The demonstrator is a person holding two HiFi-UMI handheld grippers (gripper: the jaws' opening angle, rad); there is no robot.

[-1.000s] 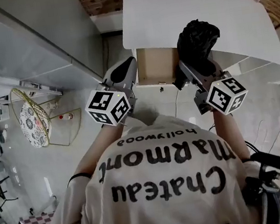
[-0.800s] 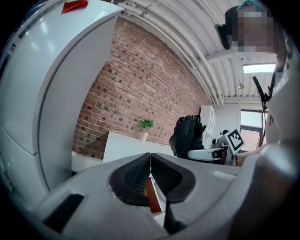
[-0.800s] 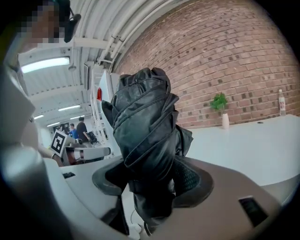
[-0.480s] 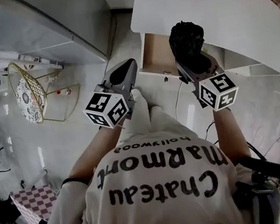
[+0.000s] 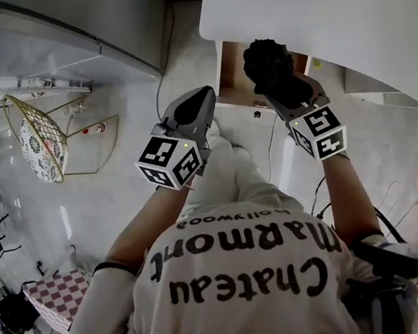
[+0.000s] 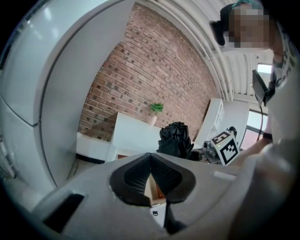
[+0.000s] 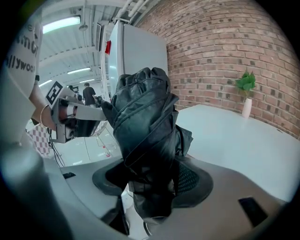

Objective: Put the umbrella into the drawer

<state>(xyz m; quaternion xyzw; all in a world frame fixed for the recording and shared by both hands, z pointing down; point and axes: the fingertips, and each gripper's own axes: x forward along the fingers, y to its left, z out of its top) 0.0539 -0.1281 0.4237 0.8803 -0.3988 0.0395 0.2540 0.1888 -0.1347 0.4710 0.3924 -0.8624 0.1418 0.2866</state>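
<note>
Fingers: the right gripper point(image 7: 151, 187) is closed on the umbrella point(image 7: 143, 117), its pads point(image 7: 191, 180) pressed into the black fabric near the lower end. The left gripper point(image 6: 150, 161) has its jaws meeting at the tips, with nothing between them.
Umbrella: black, folded short and bunched, carried in the air by the right gripper alone. Most of it sticks out past the fingertips.
Long axis: it runs along the jaws, forward and away from the person, with the free end toward the table point(image 5: 310, 9) edge.
Drawer point(image 5: 229, 71): pulled open under the table's near edge. The brown inside that shows is bare, and the white front faces the person.
Key relation: in the head view the umbrella point(image 5: 267, 61) overlaps the drawer's right part and the table edge. It seems to be over or just beside the opening, but its height above it cannot be told.
Nearer hand: the right one, which carries it. The left gripper point(image 5: 195, 109) hangs near the drawer's left front corner, apart from it.
Table: white top with a plant point(image 7: 245, 83) at its far edge.
Step, as judged: the carry is nearly done, and the lowering and release are not yet done.
Next move calls for: laying the long axis along the drawer, passing under the table edge, then opening the jaws.
Risk: the loose fabric could catch on the table edge or the drawer wall.
</note>
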